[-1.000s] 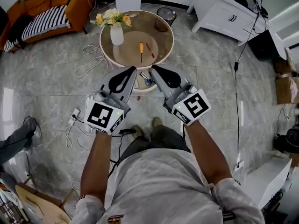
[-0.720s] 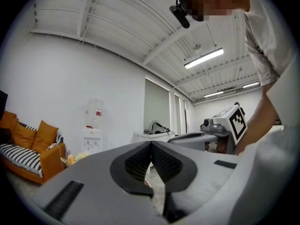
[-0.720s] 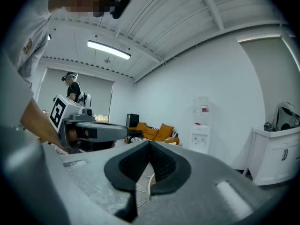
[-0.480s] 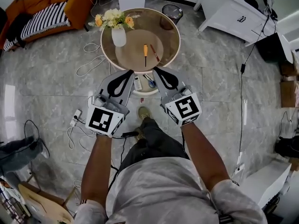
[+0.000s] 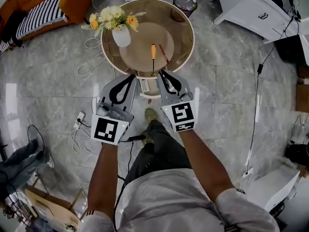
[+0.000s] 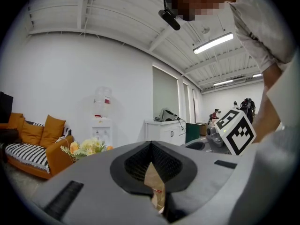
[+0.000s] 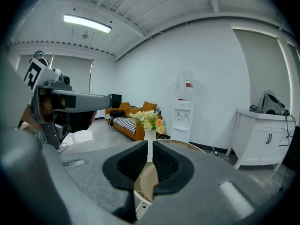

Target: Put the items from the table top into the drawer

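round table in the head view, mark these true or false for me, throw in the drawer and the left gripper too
1. A vase of flowers stands on the table. True.
2. The left gripper is holding the screwdriver. False: the screwdriver lies on the table top, and the left gripper's jaws are shut on nothing.
3. The drawer at the near side of the table is pulled out. True.
4. The thin red tool lies inside the drawer. False: it lies on the table top, right beside the screwdriver.
5. A bin stands on the floor beyond the table. True.
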A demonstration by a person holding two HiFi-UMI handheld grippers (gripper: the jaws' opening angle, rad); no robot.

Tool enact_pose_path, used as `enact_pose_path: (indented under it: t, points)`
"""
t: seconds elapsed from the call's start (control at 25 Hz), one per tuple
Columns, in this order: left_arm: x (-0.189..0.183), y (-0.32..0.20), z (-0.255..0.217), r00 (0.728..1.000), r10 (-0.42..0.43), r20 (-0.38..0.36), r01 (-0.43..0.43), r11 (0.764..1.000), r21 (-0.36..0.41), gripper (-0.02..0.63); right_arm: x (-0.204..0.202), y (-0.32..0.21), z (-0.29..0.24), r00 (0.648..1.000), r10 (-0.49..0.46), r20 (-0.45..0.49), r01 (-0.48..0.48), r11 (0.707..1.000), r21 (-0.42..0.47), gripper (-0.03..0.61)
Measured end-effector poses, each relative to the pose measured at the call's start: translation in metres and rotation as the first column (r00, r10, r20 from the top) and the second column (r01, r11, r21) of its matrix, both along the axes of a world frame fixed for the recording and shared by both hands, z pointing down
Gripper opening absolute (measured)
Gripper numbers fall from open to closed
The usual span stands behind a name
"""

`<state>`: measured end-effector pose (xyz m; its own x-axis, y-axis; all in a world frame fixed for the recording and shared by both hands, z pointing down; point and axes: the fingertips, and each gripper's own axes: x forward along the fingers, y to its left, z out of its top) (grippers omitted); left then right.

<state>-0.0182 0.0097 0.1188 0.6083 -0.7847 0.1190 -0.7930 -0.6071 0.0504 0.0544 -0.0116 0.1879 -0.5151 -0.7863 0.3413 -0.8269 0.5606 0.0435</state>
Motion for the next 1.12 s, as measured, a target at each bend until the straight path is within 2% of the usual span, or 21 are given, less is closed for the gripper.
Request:
enact_pose_path:
  t: [0.24, 0.44, 0.8, 1.12]
  points:
    - [-0.001, -0.039, 0.039, 0.999, -0.013, 0.033, 0.015, 0.998, -0.054, 0.0, -0.001, -0.036, 0.057, 0.999, 0.036, -0.032, -0.039, 0.994, -0.106, 0.058]
    - [-0.004, -0.065, 0.068, 0.998, -0.027, 0.057, 0.032, 0.996, -0.079, 0.0, 0.001, -0.061, 0.114, 0.994, 0.08, -0.075, -0.095, 0.971, -0.217, 0.089]
    - [-0.007, -0.092, 0.131, 0.999, 0.006, 0.037, 0.0, 0.99, -0.143, 0.0, 0.0, -0.095, 0.208, 0.978, 0.151, -0.143, -0.196, 0.897, -0.396, 0.095]
    - [-0.003, -0.098, 0.176, 0.997, 0.077, 0.016, -0.073, 0.982, -0.172, 0.0, 0.003, -0.111, 0.275, 0.955, 0.215, -0.204, -0.287, 0.84, -0.46, 0.094]
